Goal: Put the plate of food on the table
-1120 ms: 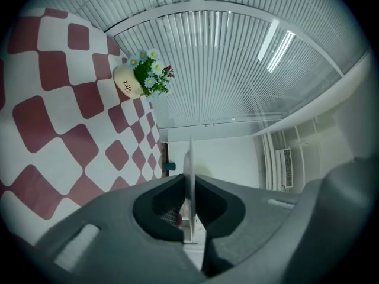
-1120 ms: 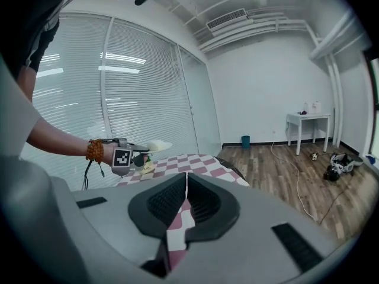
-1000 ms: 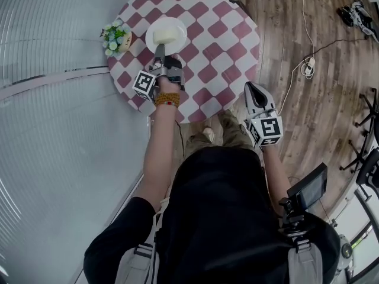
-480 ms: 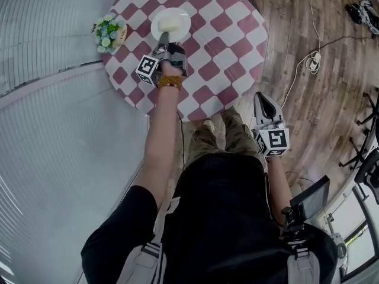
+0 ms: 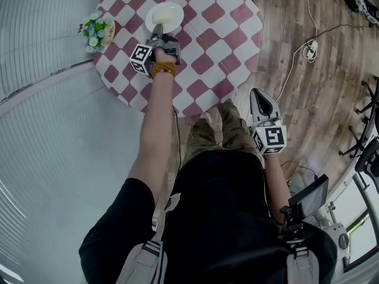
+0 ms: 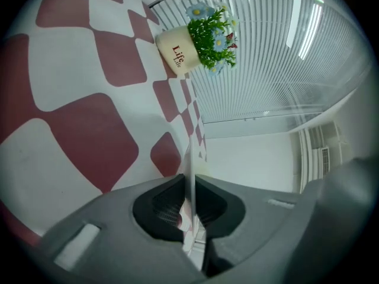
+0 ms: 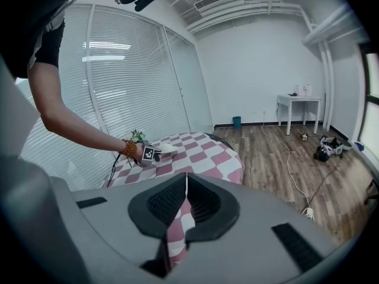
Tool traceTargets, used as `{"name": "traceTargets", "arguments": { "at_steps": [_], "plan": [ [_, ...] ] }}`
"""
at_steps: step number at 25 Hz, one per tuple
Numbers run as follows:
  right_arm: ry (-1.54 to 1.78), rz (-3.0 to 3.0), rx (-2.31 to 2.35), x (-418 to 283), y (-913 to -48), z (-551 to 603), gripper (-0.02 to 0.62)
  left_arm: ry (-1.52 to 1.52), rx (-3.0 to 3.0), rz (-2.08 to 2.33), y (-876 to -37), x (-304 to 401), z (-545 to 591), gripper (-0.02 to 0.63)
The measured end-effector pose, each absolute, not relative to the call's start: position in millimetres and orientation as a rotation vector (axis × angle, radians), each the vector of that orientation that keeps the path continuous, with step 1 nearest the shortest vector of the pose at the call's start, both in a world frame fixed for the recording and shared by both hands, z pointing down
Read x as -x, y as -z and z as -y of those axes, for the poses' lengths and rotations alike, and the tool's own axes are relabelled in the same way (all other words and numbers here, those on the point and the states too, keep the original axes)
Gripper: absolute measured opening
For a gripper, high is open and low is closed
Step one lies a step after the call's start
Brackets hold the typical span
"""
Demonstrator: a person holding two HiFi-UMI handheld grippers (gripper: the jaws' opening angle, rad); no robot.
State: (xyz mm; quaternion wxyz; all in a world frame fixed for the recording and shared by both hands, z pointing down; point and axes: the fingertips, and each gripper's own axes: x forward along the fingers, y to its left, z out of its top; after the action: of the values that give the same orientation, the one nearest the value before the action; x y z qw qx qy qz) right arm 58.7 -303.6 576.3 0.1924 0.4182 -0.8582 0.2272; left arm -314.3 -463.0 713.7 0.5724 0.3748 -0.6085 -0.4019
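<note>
A white plate (image 5: pixel 166 15) with a pale block of food lies over the round red-and-white checked table (image 5: pixel 219 40), on its left half. My left gripper (image 5: pixel 157 31) is shut on the plate's near rim. In the left gripper view the rim (image 6: pixel 190 164) shows edge-on as a thin line between the jaws of my left gripper (image 6: pixel 190 185), close to the cloth (image 6: pixel 77 129); I cannot tell if it touches. My right gripper (image 5: pixel 259 95) hangs off the table beside the person's right leg, shut and empty. In the right gripper view my right gripper (image 7: pixel 185 185) points at the table (image 7: pixel 201 152).
A small pot of flowers (image 5: pixel 95 31) stands at the table's left edge, also the pot (image 6: pixel 186 43) in the left gripper view. Slatted glass walls run along the left. On the wood floor to the right lie cables and a power strip (image 5: pixel 308 57). A white desk (image 7: pixel 299 102) stands far back.
My left gripper has carried the plate farther in over the table, away from the person and the flower pot. My right gripper has drawn back a little from the table's edge.
</note>
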Motion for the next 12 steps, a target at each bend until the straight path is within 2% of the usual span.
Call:
{"name": "traceTargets", "arguments": {
  "at_steps": [6,12],
  "plan": [
    [-0.654,2.405,-1.175,-58.9,-574.6,298.7,0.014,0.881,-0.792,1.398,-730.1,297.5,456.8,0.020],
    [-0.608,2.438,-1.165,-51.5,-573.7,309.9,0.014,0.868,-0.780,1.401,-751.7,313.2,460.0,0.020]
  ]
}}
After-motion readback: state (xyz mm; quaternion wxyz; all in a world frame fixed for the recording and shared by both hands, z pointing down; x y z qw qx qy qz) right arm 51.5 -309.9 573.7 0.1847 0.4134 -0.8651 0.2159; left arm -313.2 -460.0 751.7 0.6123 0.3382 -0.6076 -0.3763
